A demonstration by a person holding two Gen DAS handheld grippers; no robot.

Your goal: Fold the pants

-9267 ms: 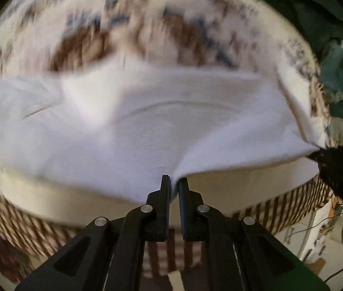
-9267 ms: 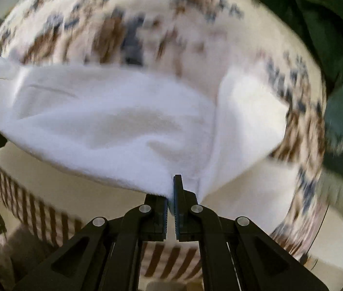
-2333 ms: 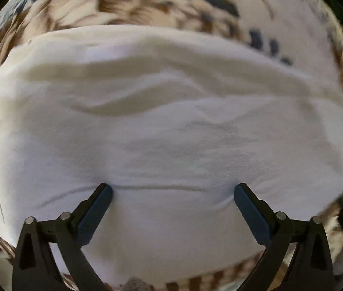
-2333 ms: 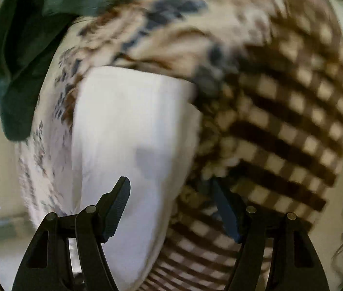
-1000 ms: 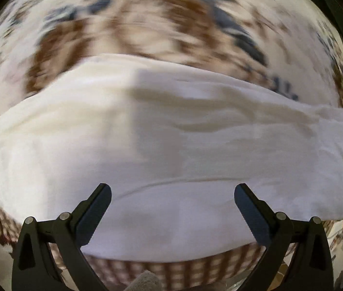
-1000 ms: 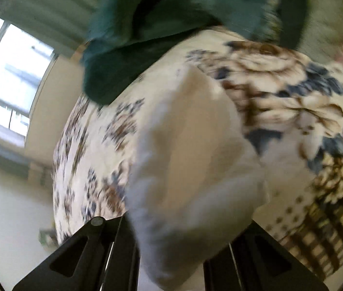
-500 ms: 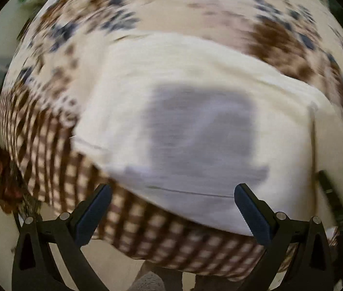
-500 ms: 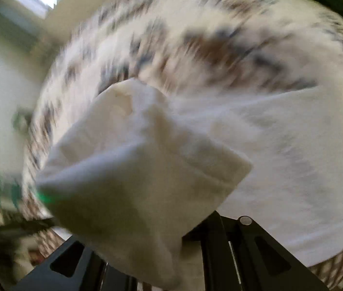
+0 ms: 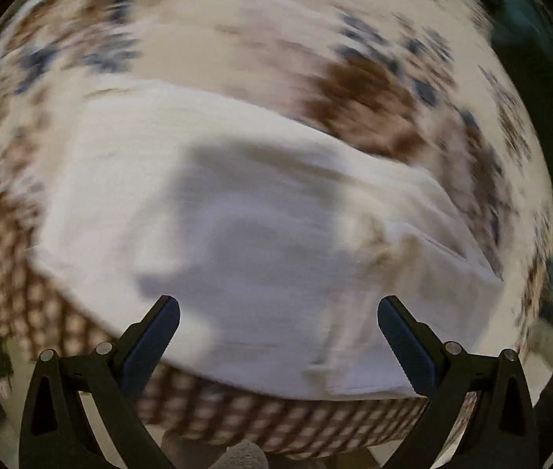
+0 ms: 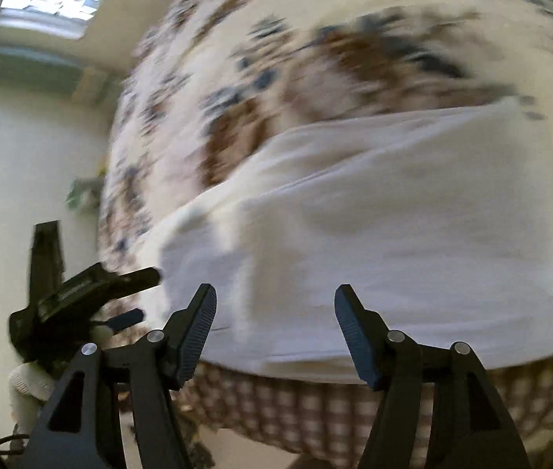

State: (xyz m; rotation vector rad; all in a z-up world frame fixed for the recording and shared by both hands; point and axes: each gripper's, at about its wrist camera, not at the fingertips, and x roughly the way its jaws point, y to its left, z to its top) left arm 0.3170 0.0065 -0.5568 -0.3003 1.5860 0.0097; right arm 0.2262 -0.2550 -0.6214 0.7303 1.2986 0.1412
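Pants: white pants (image 9: 261, 242) lie folded in layers on the bed, near its front edge; from my right wrist view (image 10: 393, 242) one folded layer sits on top of another, with the edge of the fold toward the left.
Bed: flowered bedspread (image 9: 374, 90) in brown and blue under the pants; a brown checked border (image 10: 315, 414) hangs down the front side.
Left gripper (image 9: 278, 330): I see its jaws wide apart, nothing between them, hanging above the pants and pointing steeply down.
Right gripper (image 10: 274, 322): jaws apart after just opening; no cloth between the pads, pants lie beyond the fingertips.
Other: the left gripper also shows in my right view (image 10: 132, 297), at the pants' left end.
Far right: dark green cloth (image 9: 526, 19) at the edge of the bed.
Picture quality: both views blurred.
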